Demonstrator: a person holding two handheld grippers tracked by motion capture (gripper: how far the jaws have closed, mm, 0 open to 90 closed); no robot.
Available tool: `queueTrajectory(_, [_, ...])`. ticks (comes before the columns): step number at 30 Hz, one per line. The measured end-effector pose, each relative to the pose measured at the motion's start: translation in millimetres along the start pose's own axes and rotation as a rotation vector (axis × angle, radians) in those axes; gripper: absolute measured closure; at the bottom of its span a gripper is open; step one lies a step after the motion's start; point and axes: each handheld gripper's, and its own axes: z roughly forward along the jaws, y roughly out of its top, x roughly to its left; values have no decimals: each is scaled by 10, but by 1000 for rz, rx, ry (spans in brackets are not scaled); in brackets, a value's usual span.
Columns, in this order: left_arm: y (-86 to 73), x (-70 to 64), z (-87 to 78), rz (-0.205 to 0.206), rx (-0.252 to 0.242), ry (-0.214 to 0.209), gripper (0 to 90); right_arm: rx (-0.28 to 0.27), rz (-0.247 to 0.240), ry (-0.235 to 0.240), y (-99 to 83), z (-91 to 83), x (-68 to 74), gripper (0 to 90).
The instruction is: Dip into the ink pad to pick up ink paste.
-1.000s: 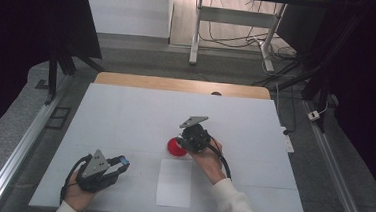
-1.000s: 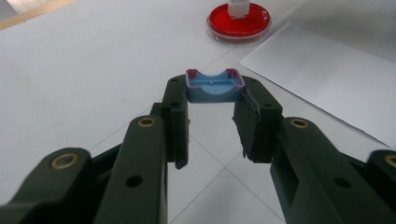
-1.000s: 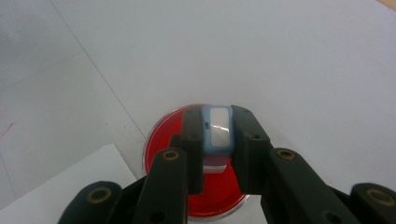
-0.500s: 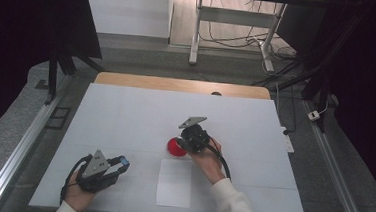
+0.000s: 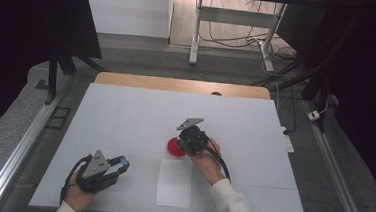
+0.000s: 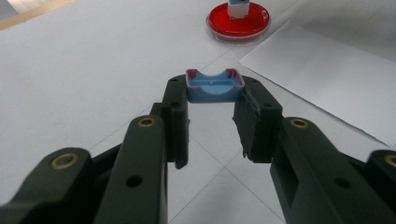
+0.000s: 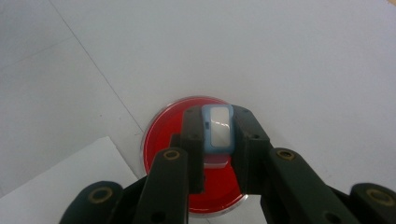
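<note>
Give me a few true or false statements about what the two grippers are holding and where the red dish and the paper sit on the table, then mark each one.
1. The right gripper is shut on a small blue-and-white stamp over the red ink pad dish. True.
2. The left gripper is empty. False: it grips a small blue cap between its jaws.
3. The white paper sheet lies on top of the red dish. False: it lies flat on the table beside the dish, on the side nearer the person.
4. The left gripper hovers over the dish. False: it rests apart from it, near the table's front left.
5. The stamp stands upright on the red surface. True.
</note>
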Motion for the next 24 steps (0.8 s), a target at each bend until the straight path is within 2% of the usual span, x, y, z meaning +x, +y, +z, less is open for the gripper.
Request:
queueTrajectory(6, [3, -6, 2, 2, 0, -1, 660, 2, -2, 1, -2, 0, -2, 755])
queueTrajectory(12, [4, -9, 2, 2, 0, -1, 660, -3, 21, 13, -15, -3, -27, 755])
queueTrajectory(20, [4, -1, 4, 3, -1, -1, 660, 4, 7, 15, 0, -7, -27, 754])
queueTrajectory(24, [-2, 8, 8, 3, 1, -1, 659, -21, 14, 22, 24, -65, -57, 752])
